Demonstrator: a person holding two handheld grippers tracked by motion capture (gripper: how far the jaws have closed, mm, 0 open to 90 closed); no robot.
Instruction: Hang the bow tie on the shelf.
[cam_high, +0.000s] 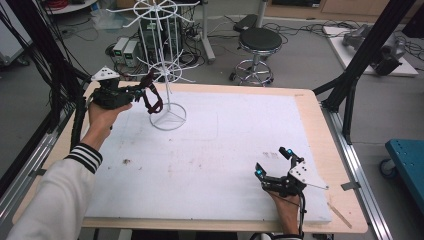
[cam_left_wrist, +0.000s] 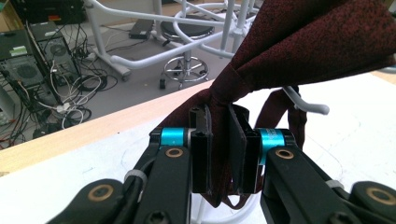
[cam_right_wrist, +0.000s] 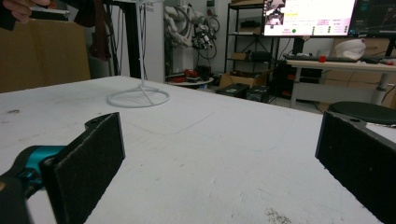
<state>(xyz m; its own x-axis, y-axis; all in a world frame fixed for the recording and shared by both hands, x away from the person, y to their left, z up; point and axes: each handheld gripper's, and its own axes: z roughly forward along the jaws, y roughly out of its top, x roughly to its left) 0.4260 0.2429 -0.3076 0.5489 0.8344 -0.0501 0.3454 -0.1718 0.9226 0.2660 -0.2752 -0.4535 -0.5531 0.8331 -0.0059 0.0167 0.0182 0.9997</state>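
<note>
A dark red cloth band (cam_high: 151, 96) hangs from my left gripper (cam_high: 140, 90) at the table's far left, right beside the white wire rack (cam_high: 167, 75). In the left gripper view the jaws are shut on the dark red cloth (cam_left_wrist: 299, 42), and a white rack hook (cam_left_wrist: 306, 103) passes through its loop just beyond the fingertips. My right gripper (cam_high: 273, 162) rests near the front right of the white mat (cam_high: 210, 150), open, with nothing between its black pads (cam_right_wrist: 88, 158). The rack's ring base (cam_right_wrist: 138, 97) stands far ahead of it.
The wooden table edge (cam_high: 320, 125) frames the mat. Beyond the table stand a black stool (cam_high: 258, 42), computer boxes and cables on the floor. Black frame posts (cam_high: 365, 55) rise at the right. A small dark stain (cam_high: 126, 161) marks the mat.
</note>
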